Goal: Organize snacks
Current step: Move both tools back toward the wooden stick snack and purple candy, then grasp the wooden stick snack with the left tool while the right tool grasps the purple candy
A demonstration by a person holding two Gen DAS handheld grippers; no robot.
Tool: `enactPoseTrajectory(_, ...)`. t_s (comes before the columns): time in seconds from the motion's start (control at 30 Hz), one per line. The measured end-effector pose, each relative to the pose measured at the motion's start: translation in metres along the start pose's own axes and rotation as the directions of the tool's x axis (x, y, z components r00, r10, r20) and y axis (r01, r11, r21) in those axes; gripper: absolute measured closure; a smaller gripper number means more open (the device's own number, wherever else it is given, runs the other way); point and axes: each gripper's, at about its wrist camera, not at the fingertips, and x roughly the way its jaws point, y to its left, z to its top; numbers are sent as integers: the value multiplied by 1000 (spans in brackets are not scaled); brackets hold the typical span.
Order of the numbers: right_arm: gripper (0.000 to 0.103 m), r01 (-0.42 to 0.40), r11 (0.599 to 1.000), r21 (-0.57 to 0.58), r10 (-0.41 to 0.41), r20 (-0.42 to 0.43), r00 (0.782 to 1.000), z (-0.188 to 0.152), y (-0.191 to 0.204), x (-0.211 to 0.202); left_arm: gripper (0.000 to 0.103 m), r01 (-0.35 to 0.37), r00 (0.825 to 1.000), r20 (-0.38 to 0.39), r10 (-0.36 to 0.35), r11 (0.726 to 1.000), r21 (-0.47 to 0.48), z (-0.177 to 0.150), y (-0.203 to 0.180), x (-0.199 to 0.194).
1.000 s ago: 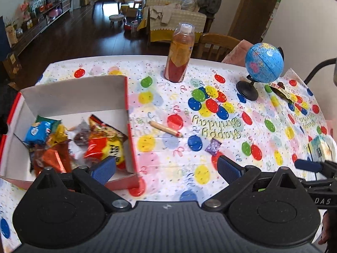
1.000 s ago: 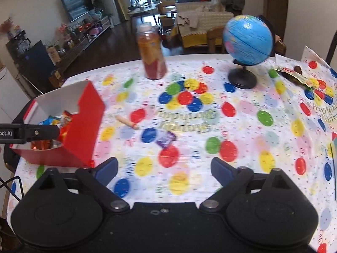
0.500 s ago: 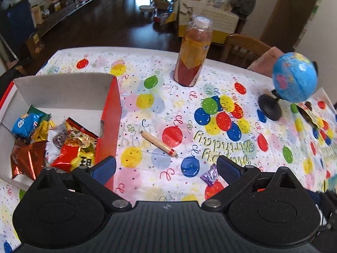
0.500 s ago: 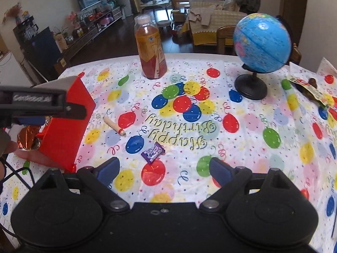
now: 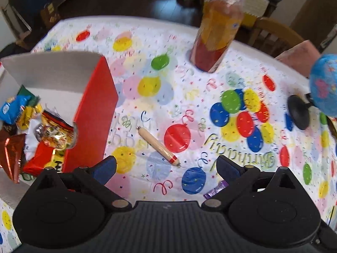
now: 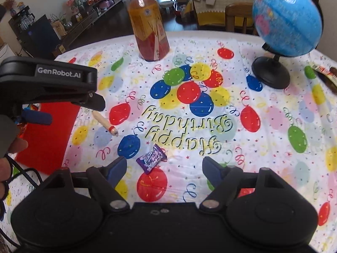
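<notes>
Right gripper (image 6: 164,168), released and narrowing, empty, is nearing my purple candy (image 6: 152,158) at eleven o'clock: light, crinkly, slippery; I am targeting its middle.

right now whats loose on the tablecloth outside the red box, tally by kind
sausage stick: 1
purple candy: 1
drink bottle: 1
globe: 1
total: 4, not counting a partly seen item at the far right edge

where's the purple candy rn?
Right wrist view: the purple candy lies loose on the tablecloth, just ahead of the right hand-held gripper, near its left finger, between a blue and a red balloon print.
</notes>
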Motion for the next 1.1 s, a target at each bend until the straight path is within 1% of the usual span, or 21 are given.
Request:
enactPoseTrajectory(0.03,25,-2,1000,2,2,-11,1000,2,0,5,4,-5,1000,-21,5,1000,-15,3,1,7)
enactPoseTrajectory(0.13,28,-19,1000,3,19,-48,999,7,4,19,5,-14,997,-78,11,999,-36,11,0,24)
enactPoseTrajectory(0.2,29,-19,1000,-7,18,-68,998,8,8,26,6,-11,996,-93,7,999,-42,14,-1,32)
enactPoseTrajectory(0.27,33,-11,1000,-13,10,-87,996,10,11,34,6,-31,995,-101,26,999,-39,16,-4,38)
enactPoseTrajectory(0.37,39,-2,1000,-5,1,-115,993,14,13,44,6,-43,992,-124,37,998,-50,20,-4,50)
enactPoseTrajectory(0.43,42,10,1000,-15,-12,-128,992,16,16,49,7,-40,989,-147,30,997,-61,22,-3,59)
enactPoseTrajectory(0.47,43,18,1000,-22,-21,-131,991,16,17,51,11,-43,987,-154,33,997,-62,22,-2,63)
enactPoseTrajectory(0.53,44,30,999,-31,-34,-140,990,17,21,55,15,-54,985,-167,43,997,-60,21,-2,69)
enactPoseTrajectory(0.6,48,36,998,-42,-42,-147,988,17,24,59,18,-66,984,-169,53,995,-69,21,1,73)
enactPoseTrajectory(0.67,50,49,997,-55,-57,-154,986,16,28,62,24,-68,984,-173,54,995,-78,22,5,77)
enactPoseTrajectory(0.73,51,60,996,-60,-69,-158,985,17,30,65,27,-70,982,-180,54,994,-84,22,7,81)
enactPoseTrajectory(0.83,52,64,996,-66,-74,-161,984,17,34,67,37,-70,983,-175,55,994,-82,22,9,84)
enactPoseTrajectory(0.93,54,86,992,-87,-100,-168,981,16,38,71,37,-75,984,-165,62,994,-78,23,8,83)
enactPoseTrajectory(1.03,55,105,989,-106,-122,-167,978,15,41,73,44,-86,986,-152,74,994,-70,24,7,82)
enactPoseTrajectory(1.1,61,118,986,-119,-137,-162,977,14,42,73,50,-99,985,-146,90,993,-57,23,6,81)
